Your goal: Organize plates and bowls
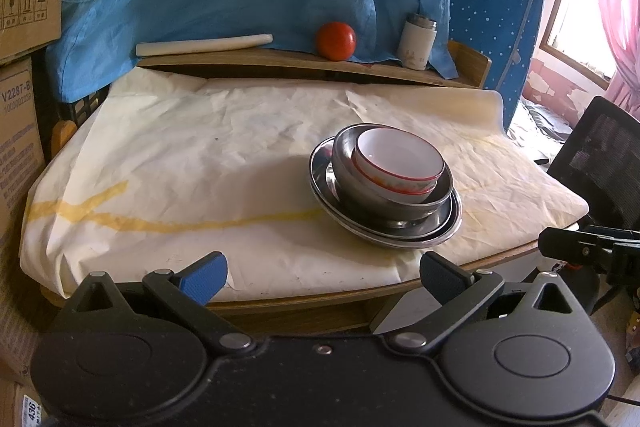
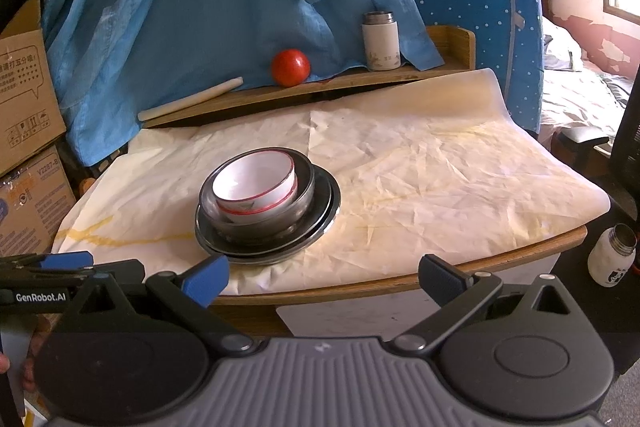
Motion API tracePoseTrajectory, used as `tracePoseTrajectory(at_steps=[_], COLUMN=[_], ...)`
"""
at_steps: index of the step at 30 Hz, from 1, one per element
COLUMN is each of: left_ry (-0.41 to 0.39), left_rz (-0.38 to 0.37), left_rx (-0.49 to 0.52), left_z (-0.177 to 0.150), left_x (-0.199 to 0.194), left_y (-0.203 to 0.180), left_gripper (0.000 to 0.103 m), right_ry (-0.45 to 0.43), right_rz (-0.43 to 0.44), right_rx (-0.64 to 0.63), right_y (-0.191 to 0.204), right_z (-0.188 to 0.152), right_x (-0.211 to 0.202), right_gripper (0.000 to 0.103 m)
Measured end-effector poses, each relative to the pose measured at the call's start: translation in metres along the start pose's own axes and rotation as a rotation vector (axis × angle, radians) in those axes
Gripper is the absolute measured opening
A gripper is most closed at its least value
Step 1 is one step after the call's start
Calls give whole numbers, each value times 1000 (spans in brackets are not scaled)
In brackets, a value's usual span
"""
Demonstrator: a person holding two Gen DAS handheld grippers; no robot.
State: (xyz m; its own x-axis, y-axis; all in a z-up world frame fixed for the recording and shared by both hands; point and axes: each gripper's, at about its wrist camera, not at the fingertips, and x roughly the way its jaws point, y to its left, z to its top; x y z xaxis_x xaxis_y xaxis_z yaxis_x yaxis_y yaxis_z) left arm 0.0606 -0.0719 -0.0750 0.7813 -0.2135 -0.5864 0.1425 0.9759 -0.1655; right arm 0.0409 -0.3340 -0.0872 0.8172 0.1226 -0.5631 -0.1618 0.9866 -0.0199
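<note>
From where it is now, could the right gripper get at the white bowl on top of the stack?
Probably yes. The right gripper is open, holds nothing, and only bare paper lies between it and the white bowl, which sits uncovered in the steel bowl.

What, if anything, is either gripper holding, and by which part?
Nothing. The left gripper and right gripper are both open and empty, short of the stacked dishes.

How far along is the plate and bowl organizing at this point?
It looks finished or nearly so: the white bowls sit nested in the steel bowl, which sits on the stacked plates. Nothing is in hand; the left gripper and right gripper are open, short of the table.
</note>
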Motion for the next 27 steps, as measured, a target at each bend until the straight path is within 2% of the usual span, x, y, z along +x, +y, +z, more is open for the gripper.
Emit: tracePoseTrajectory(at_steps=[27], left_ry=[2], left_rz=[-7], left_rx=[8], left_z=[3], left_x=[10], left_y=[-5], left_gripper=[102], right_ry=[9], right_rz=[-1], right_rx=[2], right_y=[-8], right_z=[3], right_x=[8], right_gripper=[103])
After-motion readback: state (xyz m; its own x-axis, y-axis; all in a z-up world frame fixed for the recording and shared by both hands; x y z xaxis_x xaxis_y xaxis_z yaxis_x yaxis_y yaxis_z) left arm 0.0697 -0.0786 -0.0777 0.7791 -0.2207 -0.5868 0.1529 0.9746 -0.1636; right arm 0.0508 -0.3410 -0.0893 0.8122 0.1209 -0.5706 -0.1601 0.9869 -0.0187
